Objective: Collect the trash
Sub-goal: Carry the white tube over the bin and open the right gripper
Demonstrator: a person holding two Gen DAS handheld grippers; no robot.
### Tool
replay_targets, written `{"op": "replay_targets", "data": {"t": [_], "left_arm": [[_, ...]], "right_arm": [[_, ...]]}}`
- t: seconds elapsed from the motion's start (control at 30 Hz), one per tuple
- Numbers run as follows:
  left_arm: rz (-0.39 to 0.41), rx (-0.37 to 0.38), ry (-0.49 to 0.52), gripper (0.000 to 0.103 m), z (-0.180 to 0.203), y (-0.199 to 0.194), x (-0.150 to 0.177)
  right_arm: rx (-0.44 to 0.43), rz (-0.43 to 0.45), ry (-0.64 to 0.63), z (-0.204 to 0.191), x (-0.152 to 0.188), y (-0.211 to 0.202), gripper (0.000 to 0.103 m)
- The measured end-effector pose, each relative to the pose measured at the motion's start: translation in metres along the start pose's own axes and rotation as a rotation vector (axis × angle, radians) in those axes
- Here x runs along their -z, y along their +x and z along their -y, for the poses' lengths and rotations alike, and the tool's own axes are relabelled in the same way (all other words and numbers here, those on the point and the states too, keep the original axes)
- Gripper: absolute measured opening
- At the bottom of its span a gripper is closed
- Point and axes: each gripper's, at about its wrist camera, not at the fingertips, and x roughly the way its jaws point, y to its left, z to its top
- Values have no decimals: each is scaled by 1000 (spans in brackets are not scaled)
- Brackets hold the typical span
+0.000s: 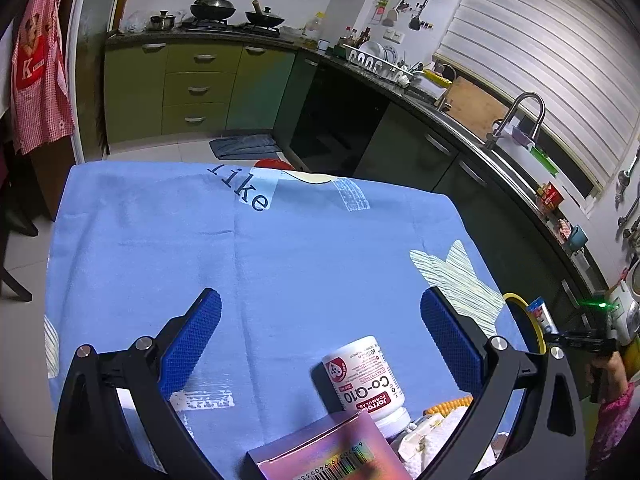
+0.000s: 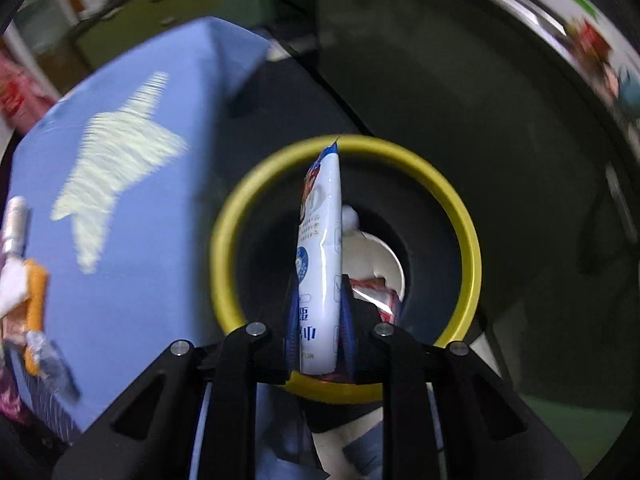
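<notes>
A flattened white and blue packet [image 2: 320,264] stands at the centre of the right wrist view, edge-on, its long axis running up the frame from the right gripper [image 2: 320,332] to a torn tip at the yellow rim. It hangs directly over the mouth of a dark bin with a yellow rim [image 2: 460,216]. Down inside the bin lie a white paper cup [image 2: 380,256] and a red and white wrapper [image 2: 380,296] at its lower edge. The blue fingers [image 2: 347,320] are clenched on the packet's lower end, one on each flat side, with only the packet's thickness between them.

Left of the bin in that view, the table under a blue cloth [image 2: 120,280] fills the frame's left half, with blurred litter at its left edge.

In the left wrist view the left gripper [image 1: 320,332] hangs over the same cloth with its blue pads [image 1: 192,340] spread wide and nothing between them. Low in that frame a white supplement bottle [image 1: 366,380] lies on its side, its cap towards the bottom edge, just beside a pink iridescent box [image 1: 332,452] and crumpled white paper [image 1: 424,440]. The bin's rim and the packet show at the right edge.
</notes>
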Motion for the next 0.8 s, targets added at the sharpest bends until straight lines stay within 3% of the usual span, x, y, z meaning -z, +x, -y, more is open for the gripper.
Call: {"op": "replay_targets", "data": {"t": [0.13, 0.27, 0.37, 0.7, 0.8], "left_arm": [[-5, 2, 8, 98, 1, 0, -1], [-5, 4, 13, 98, 2, 0, -1], [-7, 5, 17, 98, 2, 0, -1], [-28, 23, 67, 98, 22, -5, 1], [-52, 25, 134, 98, 40, -19, 6]], "right_arm": [[-10, -62, 57, 15, -2, 31, 20], [6, -78, 116, 26, -8, 48, 34], [15, -63, 143, 32, -5, 45, 40], [-32, 15, 132, 23, 26, 11, 45], [-44, 38, 123, 18, 27, 6, 45]]}}
